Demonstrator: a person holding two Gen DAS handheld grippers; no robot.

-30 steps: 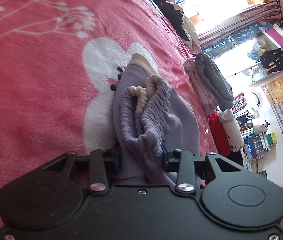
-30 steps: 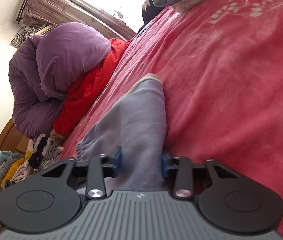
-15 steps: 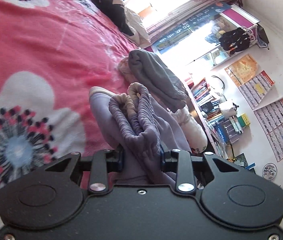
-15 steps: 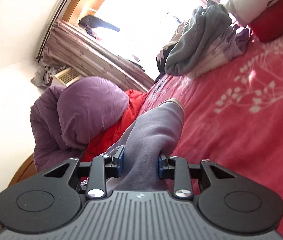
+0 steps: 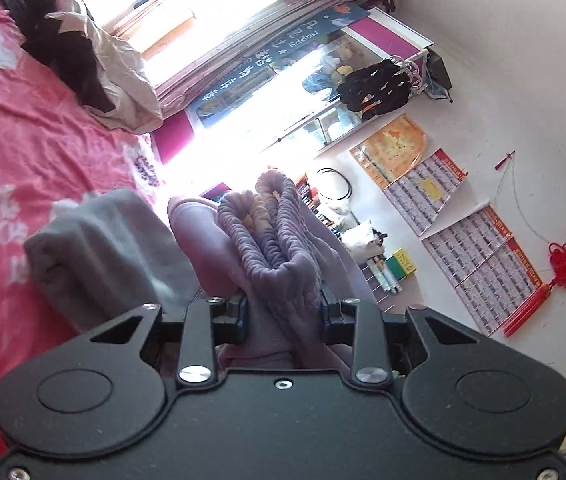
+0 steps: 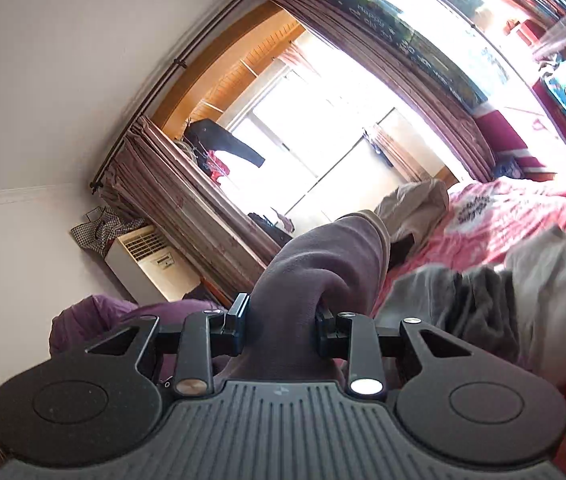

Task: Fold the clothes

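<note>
My left gripper [image 5: 283, 314] is shut on the gathered elastic waistband of lavender trousers [image 5: 271, 236], held up off the red floral bed cover [image 5: 23, 128]. My right gripper [image 6: 281, 322] is shut on a leg end of the same lavender trousers [image 6: 323, 256], its cuff pointing up toward the window. A folded grey garment [image 5: 103, 248] lies on the bed just left of the left gripper; it also shows in the right wrist view [image 6: 463, 304].
A dark and cream heap of clothes [image 5: 83, 60] lies at the far bed edge by the window. A purple quilt [image 6: 95, 320] sits at the left. Bookshelves [image 5: 363, 256] and wall calendars [image 5: 479, 264] stand beyond the bed.
Both grippers have lifted the trousers off the bed and tilted upward, so the room and window now fill the views. The folded grey garment has come close.
</note>
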